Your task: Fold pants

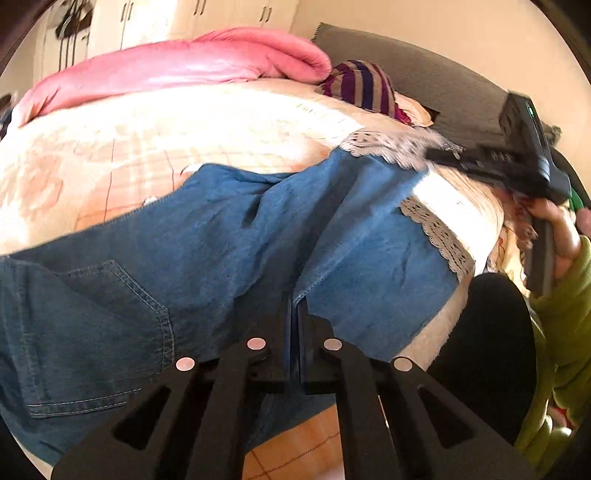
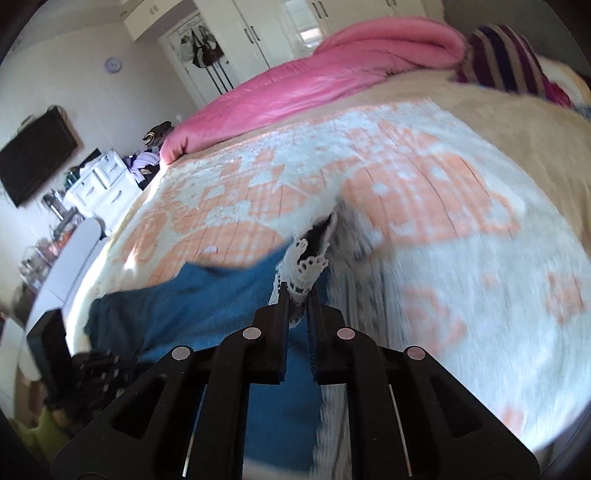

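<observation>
In the left wrist view, the blue denim pants with white lace trim at the leg hems (image 1: pixel 229 236) lie spread across a bed covered by a cream and peach patterned bedspread (image 1: pixel 122 155). The waist end with a stitched back pocket lies at the lower left, and the legs run up toward the right. The left tool (image 1: pixel 295 302) is clenched on a fold of the denim along the near edge of the pants, with the cloth pinched between its black fingers. At the upper right, the right tool (image 1: pixel 443 153) appears blurred at the lace hem of the far leg, held by a hand (image 1: pixel 557 236) in a green sleeve (image 1: pixel 565 325). A folded pink quilt (image 1: pixel 177 70) and a purple striped cushion (image 1: pixel 362 83) lie at the far side of the bed, before a grey headboard (image 1: pixel 424 66).

In the right wrist view, the right tool (image 2: pixel 298 295) is clenched on the white lace trim (image 2: pixel 306 273) of the pants (image 2: pixel 207 299), the lace bunched up between its fingers. The blue cloth trails to the lower left over the bedspread (image 2: pixel 461 229), which is blurred. The pink quilt (image 2: pixel 314 74) lies beyond, and white wardrobe doors (image 2: pixel 258 22) and a dark wall-mounted screen (image 2: pixel 37 151) stand in the background
</observation>
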Available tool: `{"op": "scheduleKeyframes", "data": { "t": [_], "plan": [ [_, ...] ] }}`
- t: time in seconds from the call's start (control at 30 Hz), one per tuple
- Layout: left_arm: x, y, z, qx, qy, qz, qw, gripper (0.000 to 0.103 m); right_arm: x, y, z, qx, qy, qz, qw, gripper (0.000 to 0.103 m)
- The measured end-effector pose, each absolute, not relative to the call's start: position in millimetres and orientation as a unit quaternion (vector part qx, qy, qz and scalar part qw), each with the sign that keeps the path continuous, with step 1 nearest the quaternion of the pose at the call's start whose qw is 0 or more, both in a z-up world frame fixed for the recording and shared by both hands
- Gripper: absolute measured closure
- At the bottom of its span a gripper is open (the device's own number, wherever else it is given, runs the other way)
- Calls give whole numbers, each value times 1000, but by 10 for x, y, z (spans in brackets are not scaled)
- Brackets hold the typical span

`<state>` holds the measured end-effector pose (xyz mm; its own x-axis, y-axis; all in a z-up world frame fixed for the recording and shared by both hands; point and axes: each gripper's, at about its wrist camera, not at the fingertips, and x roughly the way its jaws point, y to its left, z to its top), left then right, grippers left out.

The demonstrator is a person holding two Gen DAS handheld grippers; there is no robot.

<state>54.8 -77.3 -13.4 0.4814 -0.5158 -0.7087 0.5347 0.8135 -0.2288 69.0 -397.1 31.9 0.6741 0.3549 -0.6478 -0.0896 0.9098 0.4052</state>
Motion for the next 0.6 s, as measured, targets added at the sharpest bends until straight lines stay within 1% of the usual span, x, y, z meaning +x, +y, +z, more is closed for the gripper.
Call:
{"op": "scheduleKeyframes", "data": {
  "t": [0.13, 0.27, 0.47, 0.5, 0.53, 0.6],
  "plan": [
    [469, -756, -119, 29, 398, -323, 858, 101, 303, -4065, 196, 191, 398, 116, 890, 99],
    [400, -853, -149, 50, 405, -336, 849, 101, 14, -4149, 11, 220, 413, 105, 878, 99],
    [306, -940, -194, 71, 402, -345, 845, 101, -185, -4242, -214, 249, 439, 96, 858, 98],
    [309, -950, -204, 73, 404, -346, 844, 101, -187, -4253, -241, 254, 442, 93, 855, 98],
    [309, -955, -213, 74, 405, -346, 843, 101, -198, -4266, -253, 258, 443, 91, 854, 95],
    [308, -960, -221, 77, 406, -346, 842, 101, -221, -4282, -255, 264, 441, 91, 853, 92]
  ]
}}
